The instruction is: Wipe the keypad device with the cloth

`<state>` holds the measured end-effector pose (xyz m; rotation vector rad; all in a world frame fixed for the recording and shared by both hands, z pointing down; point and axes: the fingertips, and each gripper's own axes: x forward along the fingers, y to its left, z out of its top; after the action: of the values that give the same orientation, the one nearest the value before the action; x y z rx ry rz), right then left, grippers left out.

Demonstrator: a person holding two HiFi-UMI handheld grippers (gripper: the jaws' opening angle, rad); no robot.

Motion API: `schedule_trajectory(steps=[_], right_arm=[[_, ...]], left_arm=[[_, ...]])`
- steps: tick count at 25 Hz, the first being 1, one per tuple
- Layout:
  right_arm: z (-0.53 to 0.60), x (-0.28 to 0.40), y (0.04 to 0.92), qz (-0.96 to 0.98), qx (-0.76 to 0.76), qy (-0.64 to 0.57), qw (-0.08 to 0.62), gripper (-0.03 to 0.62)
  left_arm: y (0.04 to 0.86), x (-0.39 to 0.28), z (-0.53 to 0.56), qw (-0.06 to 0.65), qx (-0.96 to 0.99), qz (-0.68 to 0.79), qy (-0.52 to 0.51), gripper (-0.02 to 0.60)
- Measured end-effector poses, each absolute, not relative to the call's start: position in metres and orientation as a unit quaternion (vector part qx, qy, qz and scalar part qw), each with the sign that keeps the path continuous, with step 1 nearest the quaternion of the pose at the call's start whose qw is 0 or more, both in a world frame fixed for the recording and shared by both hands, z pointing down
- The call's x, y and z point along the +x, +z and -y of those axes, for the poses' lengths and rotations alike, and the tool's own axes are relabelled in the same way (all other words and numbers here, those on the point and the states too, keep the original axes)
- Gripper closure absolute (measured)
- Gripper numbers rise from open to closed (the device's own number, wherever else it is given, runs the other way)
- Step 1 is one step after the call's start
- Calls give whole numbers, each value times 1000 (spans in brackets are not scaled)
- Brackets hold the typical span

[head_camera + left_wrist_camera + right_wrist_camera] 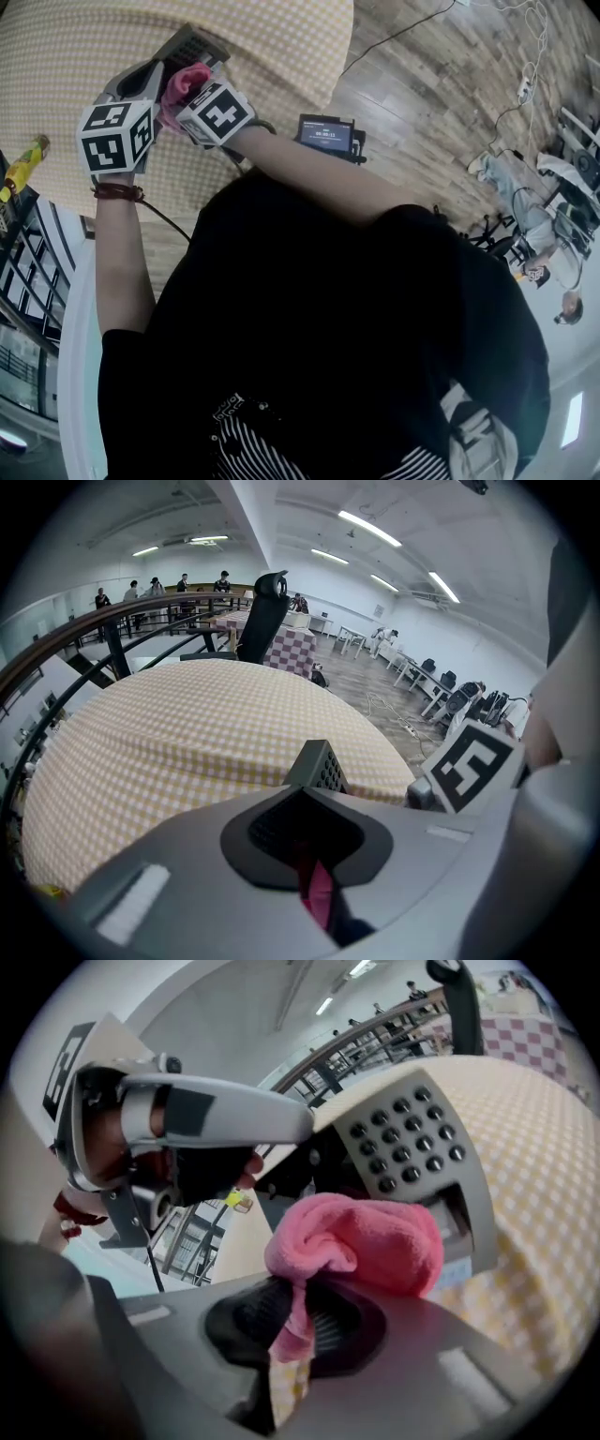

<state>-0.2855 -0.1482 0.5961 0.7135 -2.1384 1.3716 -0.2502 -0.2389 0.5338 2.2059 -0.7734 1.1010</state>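
Person's black-shirted torso (309, 309) fills the foreground of the head view, both forearms reaching out over the check-covered table (84, 47). Right gripper (300, 1326): jaws clenched on a thin tail of the pink cloth (366, 1241), whose bunched bulk sits ahead of the tips and touches the lower face of the keypad device (412, 1147), just below the button rows. Left gripper (305, 841): jaws closed on the device near one edge, a grey perforated corner showing just past them; the device appears held up over the table rather than resting on it. Risks, as judged: wiping pressure applied away from that single edge hold could pivot the device or work it loose, dropping it onto the table. Only a narrow tail is pinched, so a dragging stroke could pull the cloth free. A bunched wad touches little surface and may press buttons. Farther off, a yellow bottle (23, 161) lies beyond the table edge.
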Motion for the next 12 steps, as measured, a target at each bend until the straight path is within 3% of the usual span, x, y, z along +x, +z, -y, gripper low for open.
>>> schedule_trajectory(steps=[8, 12], right_arm=[[139, -280, 608, 767, 270, 511, 278, 551], [170, -291, 562, 834, 277, 399, 261, 551]], left_arm=[[535, -251, 240, 275, 820, 297, 405, 577], [535, -251, 240, 273, 821, 295, 405, 577]])
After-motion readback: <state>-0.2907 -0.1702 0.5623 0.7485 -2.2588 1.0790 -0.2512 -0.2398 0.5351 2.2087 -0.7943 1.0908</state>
